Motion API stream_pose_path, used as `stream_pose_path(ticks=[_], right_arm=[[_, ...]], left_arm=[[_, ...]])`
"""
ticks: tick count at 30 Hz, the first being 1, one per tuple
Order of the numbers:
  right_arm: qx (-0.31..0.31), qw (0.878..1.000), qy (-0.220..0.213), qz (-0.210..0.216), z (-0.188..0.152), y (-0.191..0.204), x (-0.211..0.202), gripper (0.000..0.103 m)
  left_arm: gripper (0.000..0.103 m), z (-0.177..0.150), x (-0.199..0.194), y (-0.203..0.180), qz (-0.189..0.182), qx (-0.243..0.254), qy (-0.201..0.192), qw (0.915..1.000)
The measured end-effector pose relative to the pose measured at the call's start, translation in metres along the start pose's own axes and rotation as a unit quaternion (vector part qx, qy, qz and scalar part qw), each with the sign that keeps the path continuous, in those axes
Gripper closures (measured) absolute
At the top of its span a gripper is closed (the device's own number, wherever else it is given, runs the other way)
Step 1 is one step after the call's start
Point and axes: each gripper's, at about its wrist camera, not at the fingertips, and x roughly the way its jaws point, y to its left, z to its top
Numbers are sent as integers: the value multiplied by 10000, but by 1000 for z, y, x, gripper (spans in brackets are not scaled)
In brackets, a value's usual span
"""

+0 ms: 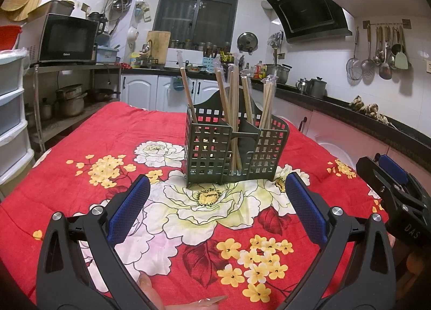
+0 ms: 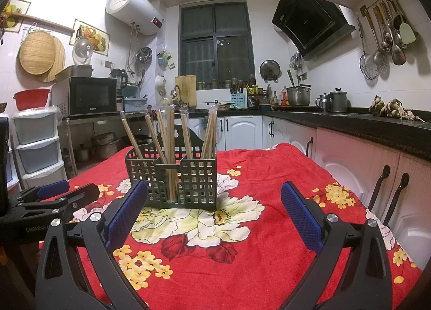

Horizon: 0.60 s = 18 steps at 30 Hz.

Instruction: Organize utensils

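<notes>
Kitchen walls of white tile go all around, with a dark window in the middle of the far wall. On one side sits a microwave on a metal shelf, with pots below it. On the other side a black counter runs along white cupboards, and ladles and spoons hang on the wall above it. A black cooker hood leans out near the window.

Up close is the tabletop, covered with a red cloth full of big white flowers and small yellow ones. The cloth has a few soft wrinkles.

A dark green basket with square holes stands upright on the cloth, near the middle of the tabletop, right on the big white flowers. Long wooden chopsticks stand in it — some lean left, some lean right. Some have clear plastic wrap at the top.

The left gripper is in front of the basket, not touching it. Its blue-padded jaws are spread wide apart with nothing between them. The right gripper is beside it — its jaws are spread wide too, and hold nothing.
</notes>
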Motion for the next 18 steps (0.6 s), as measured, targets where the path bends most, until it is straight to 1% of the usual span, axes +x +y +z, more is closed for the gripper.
stream_pose_path(ticks=[18], right_arm=[[-6,10000,-9,10,0,0,1,6]], left_arm=[[10,0,0,0,2,3,1,10000]])
